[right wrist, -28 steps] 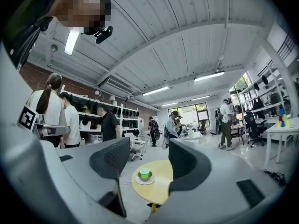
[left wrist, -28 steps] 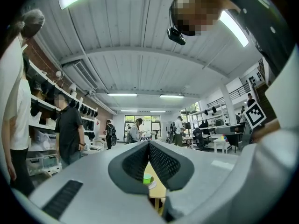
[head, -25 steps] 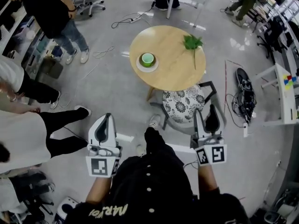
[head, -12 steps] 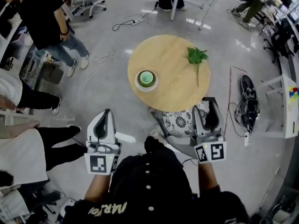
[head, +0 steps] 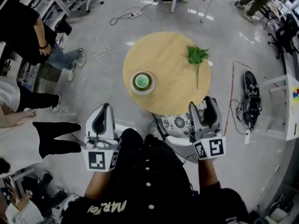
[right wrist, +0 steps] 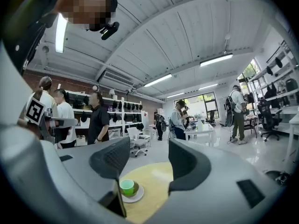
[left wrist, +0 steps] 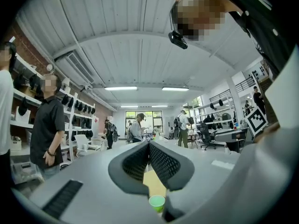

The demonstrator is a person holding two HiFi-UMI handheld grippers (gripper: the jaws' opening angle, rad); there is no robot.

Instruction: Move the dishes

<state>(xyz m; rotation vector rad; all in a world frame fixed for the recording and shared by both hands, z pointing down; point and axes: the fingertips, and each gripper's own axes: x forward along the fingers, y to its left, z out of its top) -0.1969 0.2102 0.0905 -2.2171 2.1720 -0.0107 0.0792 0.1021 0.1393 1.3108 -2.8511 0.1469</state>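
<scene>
The left gripper (left wrist: 149, 147) has its two jaws pressed together, tip against tip, and nothing is between them. Just below the closed tips, in the left gripper view, a green cup (left wrist: 157, 202) shows, with a strip of a wooden table behind it.

The right gripper (right wrist: 146, 146) has its jaws standing apart and it grasps nothing. Through the gap one sees the round wooden table (right wrist: 156, 181). On it the green cup stands in a white saucer (right wrist: 136, 196), low at the left side of the gap and partly behind the left jaw.

In the head view both grippers are held in front of the person's body and point toward the table. The left one is above the grey floor (head: 93, 92), apart from the table's edge. The right one is above a stool with a patterned cushion (head: 180, 122), which stands just beside the near edge of the table. Neither gripper touches the table or the dishes.

The cup and saucer are on the left part of the tabletop. A green leafy sprig (head: 196, 56) lies on the right part, well apart from them. Cables (head: 124, 17) lie on the floor beyond the table, and other people (head: 28, 36) stand at the left.
</scene>
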